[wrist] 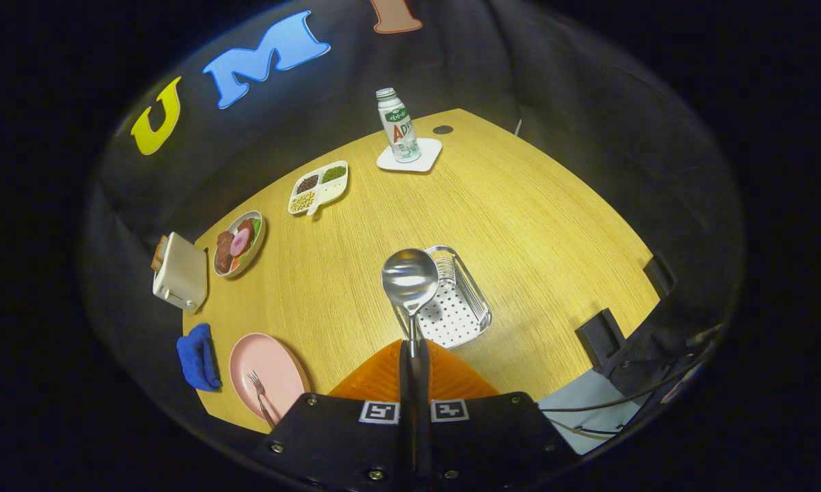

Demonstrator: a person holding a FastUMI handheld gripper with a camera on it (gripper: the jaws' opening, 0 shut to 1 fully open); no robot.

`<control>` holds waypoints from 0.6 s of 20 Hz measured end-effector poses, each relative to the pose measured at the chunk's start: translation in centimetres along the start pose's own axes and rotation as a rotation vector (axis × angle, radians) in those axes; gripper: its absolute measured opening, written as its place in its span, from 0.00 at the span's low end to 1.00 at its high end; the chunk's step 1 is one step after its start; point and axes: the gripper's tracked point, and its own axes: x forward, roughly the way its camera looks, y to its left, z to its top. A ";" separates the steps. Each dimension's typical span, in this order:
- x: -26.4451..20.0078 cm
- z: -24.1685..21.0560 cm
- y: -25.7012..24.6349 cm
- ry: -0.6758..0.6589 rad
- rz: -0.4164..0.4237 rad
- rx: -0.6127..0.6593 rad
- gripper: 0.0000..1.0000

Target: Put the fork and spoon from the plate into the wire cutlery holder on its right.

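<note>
Gripper: the gripper (413, 355) has its fingers pressed together on the handle of the spoon (409, 279), held high above the wooden table (519, 225).
Spoon: polished metal with a round, mirror-like bowl that sticks out ahead of the fingers and overlaps the near-left corner of the wire cutlery holder (456, 301) in this view.
Wire cutlery holder: a shiny rectangular metal basket with thin wire sides and a perforated white base; nothing lies inside it.
Pink plate (268, 372): smooth, round and matte, well to the left of the holder.
Fork (260, 395): slim metal, lying on the pink plate with its tines pointing away from the gripper.
Blue cloth (198, 355): soft and crumpled, just left of the pink plate.
Toaster (179, 273): cream and boxy, far left of the holder, at the table's edge.
Food plate (239, 242): round, with meat and vegetables, beside the toaster.
Divided dish (318, 186): white, three compartments of beans or grains, beyond the holder to the left.
Bottle (398, 124): upright plastic, on a white square coaster (410, 157), well beyond the holder.
</note>
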 end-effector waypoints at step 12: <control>0.8 0.4 -1.4 0.033 -0.037 0.004 0.07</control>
